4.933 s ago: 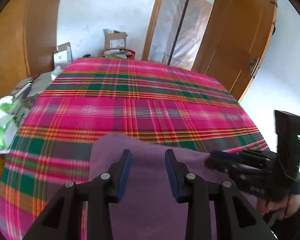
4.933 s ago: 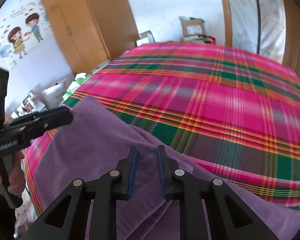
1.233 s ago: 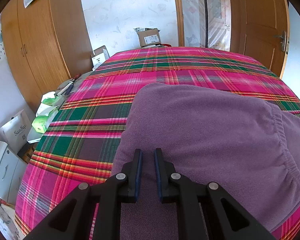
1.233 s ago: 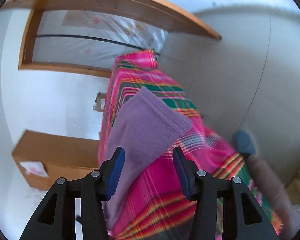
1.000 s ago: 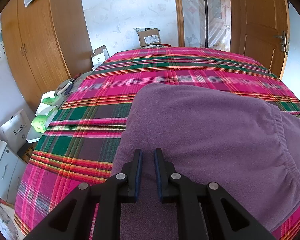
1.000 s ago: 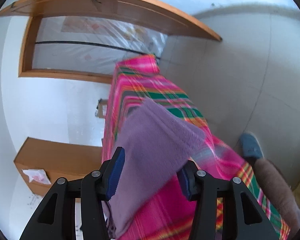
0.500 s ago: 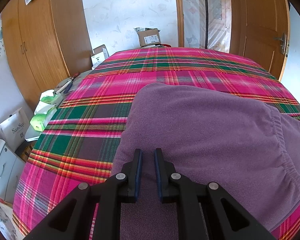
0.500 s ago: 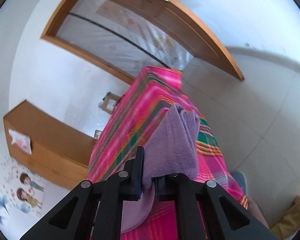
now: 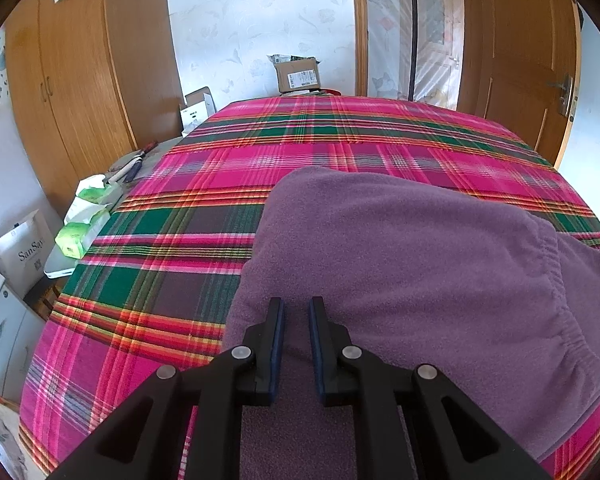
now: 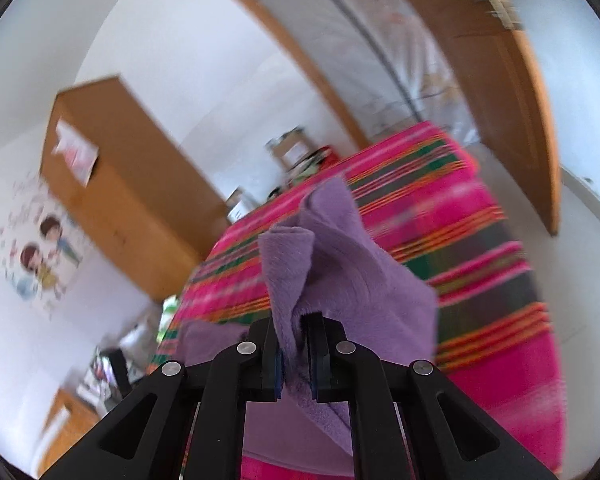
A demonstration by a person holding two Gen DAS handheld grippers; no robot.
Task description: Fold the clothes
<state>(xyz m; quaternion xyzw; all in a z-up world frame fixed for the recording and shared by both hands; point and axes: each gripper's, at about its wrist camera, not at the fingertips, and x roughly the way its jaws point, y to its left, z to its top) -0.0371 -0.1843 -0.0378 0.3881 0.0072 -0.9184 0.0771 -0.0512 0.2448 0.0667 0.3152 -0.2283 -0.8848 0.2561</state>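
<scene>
Purple fleece garment (image 9: 412, 248) on bed (image 9: 188, 216): right gripper (image 10: 296, 350), open moments ago, now clamps lifted corner; left gripper (image 9: 296, 340) pins near edge, jaws narrow. Fold starting.

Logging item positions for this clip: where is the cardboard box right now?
In the left wrist view the cardboard box sits top centre, past the far edge of the plaid bed cover, against the white wall, left of the wooden door frame.

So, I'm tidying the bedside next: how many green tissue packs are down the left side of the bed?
2 green tissue packs show in the left wrist view: one farther along the bed's left edge, one nearer, touching it. Others may be hidden.
</scene>
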